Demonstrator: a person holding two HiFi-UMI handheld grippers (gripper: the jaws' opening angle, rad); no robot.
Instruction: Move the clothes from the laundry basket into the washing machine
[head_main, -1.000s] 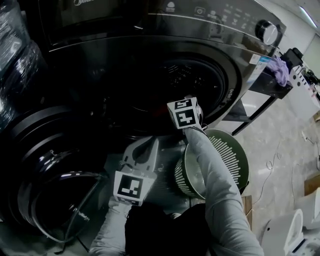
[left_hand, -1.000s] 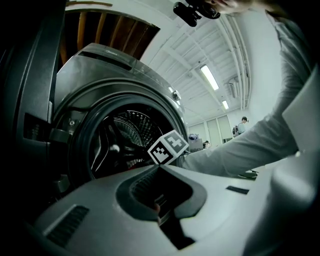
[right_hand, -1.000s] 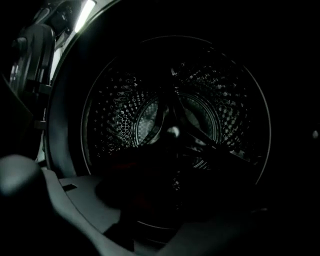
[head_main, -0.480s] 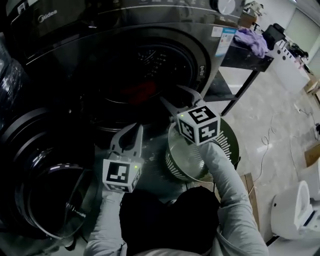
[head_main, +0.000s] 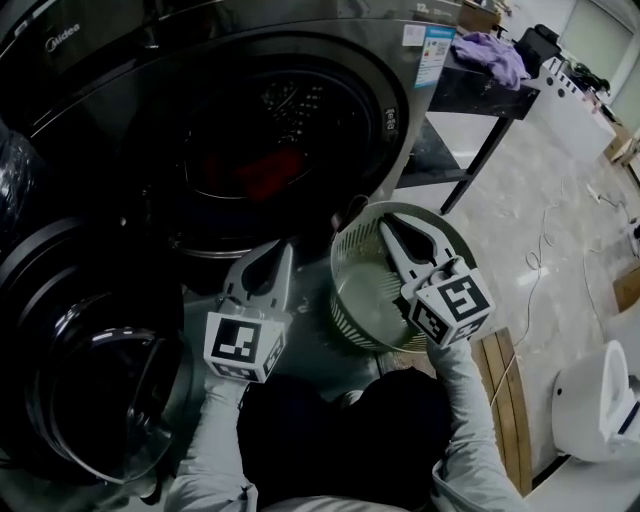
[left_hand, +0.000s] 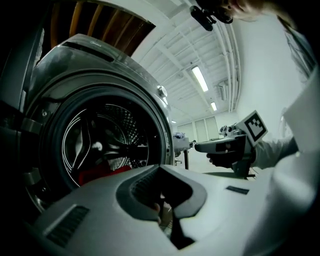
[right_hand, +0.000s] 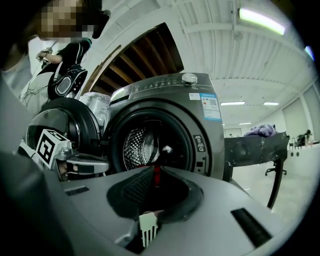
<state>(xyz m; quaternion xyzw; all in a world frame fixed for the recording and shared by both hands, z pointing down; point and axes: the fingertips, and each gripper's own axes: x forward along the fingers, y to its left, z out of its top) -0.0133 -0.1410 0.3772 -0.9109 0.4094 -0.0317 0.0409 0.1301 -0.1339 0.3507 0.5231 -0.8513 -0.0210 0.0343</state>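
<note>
Round green slatted plastic laundry basket (head_main: 345, 300) is judged emptied; red cloth (head_main: 262, 172) is seen at eleven o'clock in the dark drum (head_main: 300, 110). Left tongs (head_main: 283, 250) and just-closed right tongs (head_main: 388, 228) are pinched together, empty; closing the round glass door (head_main: 90, 370) is likely called for.

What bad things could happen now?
The right gripper, its fingers having just been closing with nothing between them, hangs over the basket and could knock it over. The open door sticks out low by the left gripper and could get bumped. Cables on the floor could trip someone.
</note>
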